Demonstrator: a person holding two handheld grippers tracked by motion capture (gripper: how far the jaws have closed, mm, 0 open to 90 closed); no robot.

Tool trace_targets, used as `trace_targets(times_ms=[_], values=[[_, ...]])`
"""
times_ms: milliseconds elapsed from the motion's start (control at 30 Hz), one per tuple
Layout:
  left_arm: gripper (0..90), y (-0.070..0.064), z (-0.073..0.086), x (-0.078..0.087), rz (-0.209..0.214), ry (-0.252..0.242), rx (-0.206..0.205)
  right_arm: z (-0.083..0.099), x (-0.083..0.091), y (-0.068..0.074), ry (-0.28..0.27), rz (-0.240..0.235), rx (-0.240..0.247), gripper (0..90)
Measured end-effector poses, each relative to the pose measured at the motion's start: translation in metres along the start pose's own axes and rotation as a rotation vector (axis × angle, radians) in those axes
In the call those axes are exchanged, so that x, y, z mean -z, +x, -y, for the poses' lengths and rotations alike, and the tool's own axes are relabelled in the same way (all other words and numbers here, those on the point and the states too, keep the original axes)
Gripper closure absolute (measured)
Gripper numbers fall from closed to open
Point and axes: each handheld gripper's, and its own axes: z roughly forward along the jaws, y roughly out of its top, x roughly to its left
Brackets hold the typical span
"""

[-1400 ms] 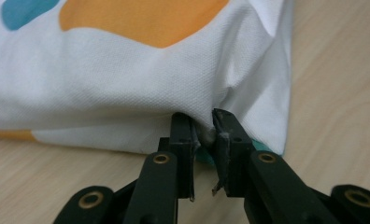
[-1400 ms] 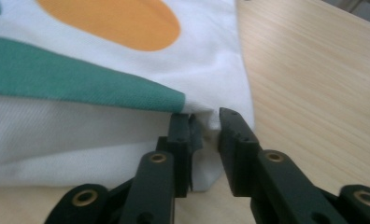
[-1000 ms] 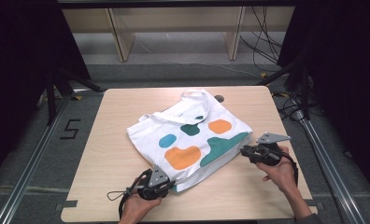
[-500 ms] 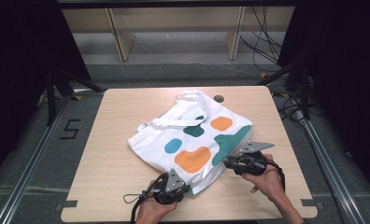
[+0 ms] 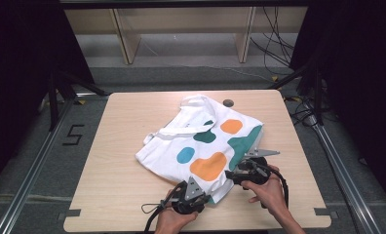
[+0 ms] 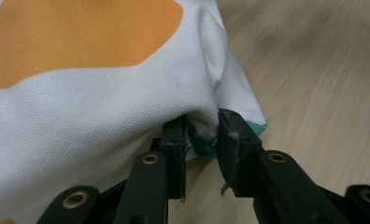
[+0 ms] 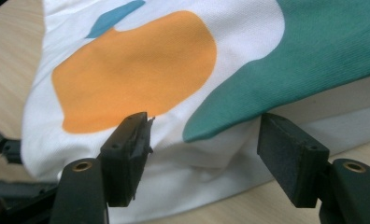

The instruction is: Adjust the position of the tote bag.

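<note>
A white T-shirt [image 5: 201, 141] with orange, teal and blue blotches lies crumpled in the middle of the wooden table [image 5: 123, 126]. My left gripper [image 5: 209, 196] is at the shirt's near corner. In the left gripper view the shirt [image 6: 80, 116] bunches between the narrow jaws of this gripper [image 6: 202, 135], which is shut on a fold of white and teal cloth. My right gripper [image 5: 230, 174] is at the shirt's near right edge. In the right gripper view that gripper [image 7: 206, 140] is open wide, its jaws either side of the hem of the shirt [image 7: 127, 74] below the teal patch.
A small dark round disc [image 5: 228, 102] sits on the table just beyond the shirt. Wooden shelf legs [image 5: 125, 39] and loose cables [image 5: 279, 44] are on the floor behind. Metal rails [image 5: 35, 161] run along both sides of the table.
Both grippers have moved inward along the shirt's near edge, the left to the right and the right to the left. The shirt's near corner has shifted right and bunched up.
</note>
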Motion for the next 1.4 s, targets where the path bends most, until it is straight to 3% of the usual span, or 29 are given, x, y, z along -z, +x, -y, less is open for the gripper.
trace_targets(times_ms=[100, 133, 167, 200, 233, 267, 300, 333, 400, 467, 500, 533, 567, 600, 633, 667, 733, 767, 800, 833, 900, 967, 1000, 1033, 1067, 1133, 1167, 1300, 1400], values=[[70.5, -0.002, -0.004, -0.004, 0.017, 0.013, 0.000, -0.001, -0.004, 0.001, -0.009, 0.059, -0.004, 42.1], [70.5, -0.004, -0.004, -0.006, 0.014, -0.012, 0.012, -0.001, -0.004, 0.001, -0.009, 0.059, -0.004, 42.1], [69.8, -0.004, -0.005, -0.007, 0.010, -0.003, 0.006, -0.002, -0.004, -0.005, -0.015, 0.074, 0.053, 46.3], [63.8, -0.004, -0.005, -0.007, 0.029, -0.016, 0.011, -0.002, -0.006, -0.011, -0.024, 0.082, 0.067, 57.5], [63.8, -0.005, -0.006, -0.006, 0.052, -0.018, 0.039, -0.002, -0.006, -0.011, -0.024, 0.082, 0.067, 57.5], [55.1, -0.004, -0.007, -0.003, 0.077, 0.001, 0.045, -0.002, -0.007, -0.012, -0.026, 0.078, 0.068, 63.7], [47.4, -0.003, -0.007, -0.001, 0.097, 0.000, 0.040, -0.002, -0.007, -0.016, 0.004, 0.069, 0.083, 68.9], [44.4, -0.003, -0.008, 0.007, 0.104, -0.009, 0.031, -0.002, -0.008, -0.020, -0.015, 0.059, 0.119, 71.7], [44.2, 0.002, -0.011, 0.026, 0.082, -0.035, 0.007, -0.003, -0.008, -0.025, -0.014, 0.037, 0.109, 75.0], [43.4, 0.014, -0.012, 0.047, 0.039, -0.070, 0.006, -0.005, -0.008, -0.032, -0.020, 0.059, 0.141, 77.2], [43.1, 0.026, -0.011, 0.057, 0.000, -0.091, 0.010, -0.007, -0.007, -0.036, -0.024, 0.079, 0.150, 78.7], [42.8, 0.036, -0.011, 0.064, -0.028, -0.076, 0.002, -0.008, -0.006, -0.042, -0.029, 0.067, 0.143, 79.6], [42.4, 0.058, -0.008, 0.075, -0.110, -0.086, 0.044, -0.009, -0.007, -0.050, -0.043, 0.072, 0.144, 80.2], [42.1, 0.058, -0.008, 0.075, -0.110, -0.086, 0.044, -0.009, -0.007, -0.050, -0.043, 0.072, 0.144, 80.2], [42.1, 0.074, -0.005, 0.080, -0.173, -0.087, 0.051, -0.011, -0.006, -0.052, -0.040, 0.078, 0.124, 80.3], [41.5, 0.086, -0.001, 0.082, -0.216, -0.066, 0.069, -0.013, -0.005, -0.057, -0.042, 0.100, 0.156, 80.4], [39.5, 0.115, 0.012, 0.082, -0.229, -0.003, 0.147, -0.017, -0.006, -0.065, -0.038, 0.112, 0.166, 81.0], [39.3, 0.115, 0.012, 0.082, -0.229, -0.003, 0.147, -0.019, -0.006, -0.066, -0.030, 0.119, 0.163, 81.1], [39.3, 0.122, 0.017, 0.083, -0.253, 0.043, 0.145, -0.019, -0.006, -0.066, -0.030, 0.119, 0.163, 81.1], [39.2, 0.126, 0.021, 0.079, -0.247, 0.044, 0.175, -0.021, -0.006, -0.068, -0.029, 0.123, 0.160, 81.3], [38.6, 0.131, 0.024, 0.076, -0.259, 0.076, 0.179, -0.024, -0.007, -0.071, -0.022, 0.132, 0.154, 81.6], [37.8, 0.133, 0.025, 0.071, -0.259, 0.073, 0.198, -0.025, -0.009, -0.077, -0.034, 0.136, 0.180, 81.9], [43.7, 0.134, 0.025, 0.070, -0.240, 0.077, 0.211, -0.027, -0.009, -0.081, -0.046, 0.146, 0.175, 82.0], [43.7, 0.133, 0.025, 0.069, -0.224, 0.076, 0.199, -0.027, -0.009, -0.081, -0.046, 0.146, 0.175, 82.0], [50.6, 0.131, 0.025, 0.067, -0.182, 0.108, 0.156, -0.028, -0.009, -0.083, -0.034, 0.145, 0.179, 81.9], [54.7, 0.127, 0.025, 0.063, -0.193, 0.134, 0.121, -0.029, -0.008, -0.083, -0.045, 0.152, 0.145, 79.0], [59.7, 0.127, 0.026, 0.061, -0.184, 0.153, 0.079, -0.030, -0.006, -0.083, -0.079, 0.178, 0.167, 73.7], [69.8, 0.130, 0.027, 0.065, -0.164, 0.140, 0.084, -0.029, 0.008, -0.071, -0.070, 0.163, 0.138, 64.1], [74.5, 0.129, 0.031, 0.065, -0.147, 0.121, 0.119, -0.011, 0.029, -0.051, -0.063, 0.085, 0.160, 59.4]])
